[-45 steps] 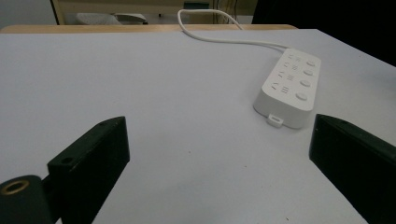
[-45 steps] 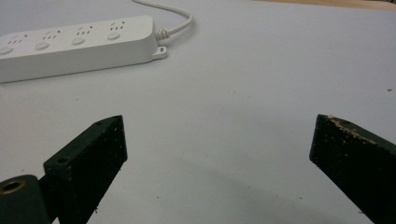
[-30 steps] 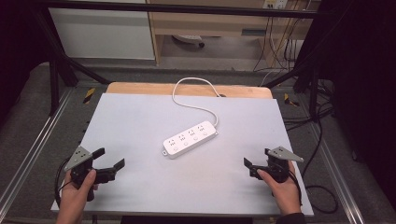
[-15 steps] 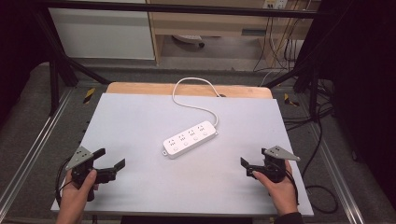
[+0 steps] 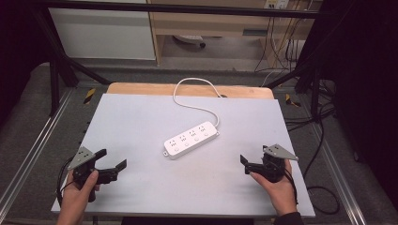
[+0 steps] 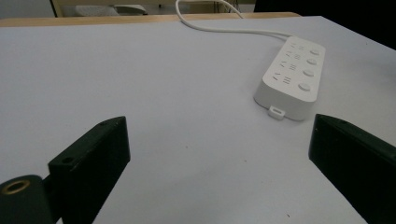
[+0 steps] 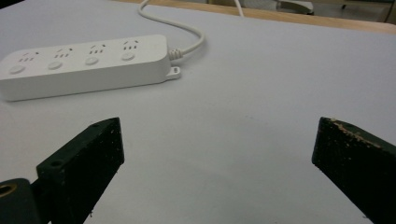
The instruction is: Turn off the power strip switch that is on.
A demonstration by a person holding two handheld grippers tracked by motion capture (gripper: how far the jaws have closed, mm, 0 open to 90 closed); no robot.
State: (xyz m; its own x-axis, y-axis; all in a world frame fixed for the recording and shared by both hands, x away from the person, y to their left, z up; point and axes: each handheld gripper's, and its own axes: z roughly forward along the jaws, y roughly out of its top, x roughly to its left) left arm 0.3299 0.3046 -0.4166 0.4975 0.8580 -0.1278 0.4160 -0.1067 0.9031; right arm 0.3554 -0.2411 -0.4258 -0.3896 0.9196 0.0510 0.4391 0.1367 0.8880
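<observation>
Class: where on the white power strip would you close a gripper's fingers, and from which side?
Grip the power strip across its narrow width near mid-length, coming from above. It lies flat on the table, a long slim bar; its cable trails from the far end.

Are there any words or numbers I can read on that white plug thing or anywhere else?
None can be read.
The white power strip shows sockets and round buttons, no print that can be made out.
The yellow-and-black floor markers show stripes, no words.
Neither tool bears a readable label.

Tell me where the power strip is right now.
In the high view, the power strip lies mid-table, angled, between the left gripper and right gripper.
</observation>
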